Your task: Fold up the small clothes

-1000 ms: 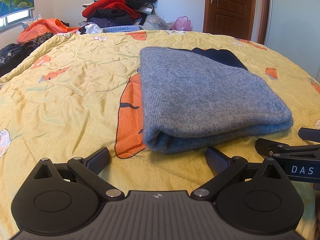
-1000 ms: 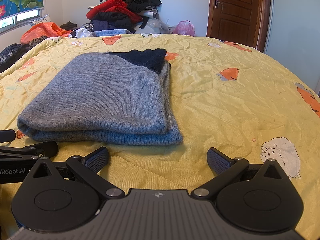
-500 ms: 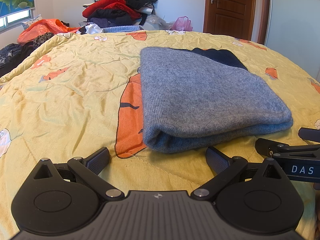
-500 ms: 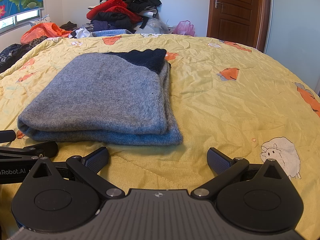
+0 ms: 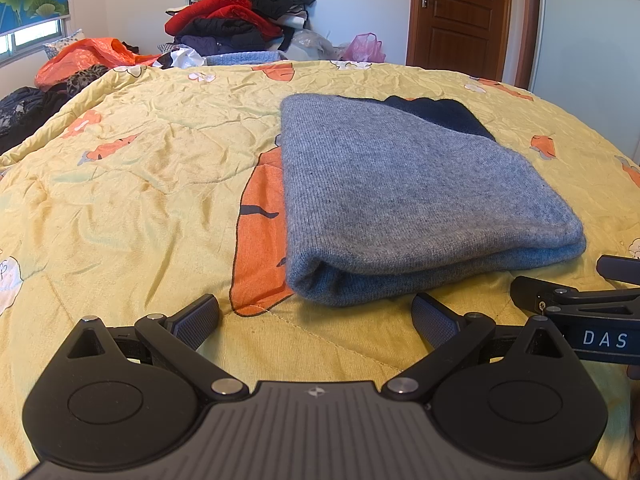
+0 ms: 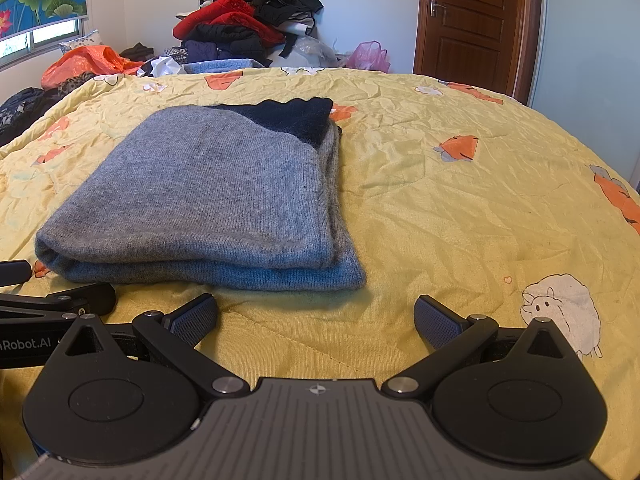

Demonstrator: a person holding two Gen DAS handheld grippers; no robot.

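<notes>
Lying folded into a neat rectangle on the yellow bed quilt (image 5: 132, 184), the grey sweater (image 5: 404, 196) looks finished. Both the left gripper (image 5: 316, 316) and right gripper (image 6: 316, 314) rest just short of it, jaws spread wide and empty; a pile of clothes (image 6: 256, 28) waits beyond.

The left gripper (image 5: 316, 316) is matte black — two round pivot discs flank a grey ribbed centre plate with a small star emblem, silver rivets at the linkage joints. Its fingers (image 5: 434, 320) carry dark blue textured pads. The right gripper (image 6: 316, 316) matches, with white lettering along its side.
</notes>
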